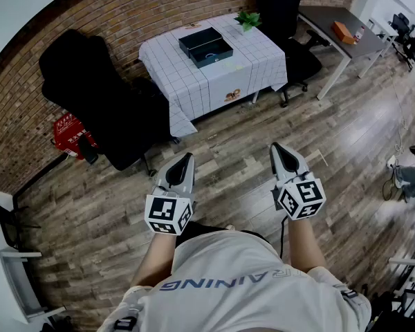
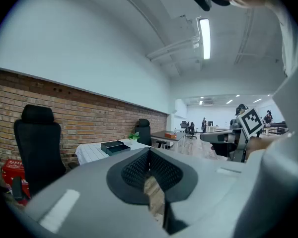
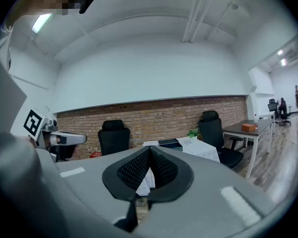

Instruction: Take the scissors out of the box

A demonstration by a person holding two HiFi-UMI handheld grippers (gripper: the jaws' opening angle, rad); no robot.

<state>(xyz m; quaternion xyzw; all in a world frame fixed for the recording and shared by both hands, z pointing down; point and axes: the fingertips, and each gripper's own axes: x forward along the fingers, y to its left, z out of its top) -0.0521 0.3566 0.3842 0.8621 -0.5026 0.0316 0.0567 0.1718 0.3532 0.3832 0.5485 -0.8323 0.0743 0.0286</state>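
Approach stage. The left gripper (image 1: 184,163) and right gripper (image 1: 279,153), jaws closed and empty, are near the person. The dark box (image 1: 205,47) lies far ahead on the checked-cloth table (image 1: 194,88); the scissors are unseen. Next, probably: walk closer and open a jaw.

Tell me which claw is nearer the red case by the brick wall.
Left. The left claw is right of the red case; the right claw is farther right.
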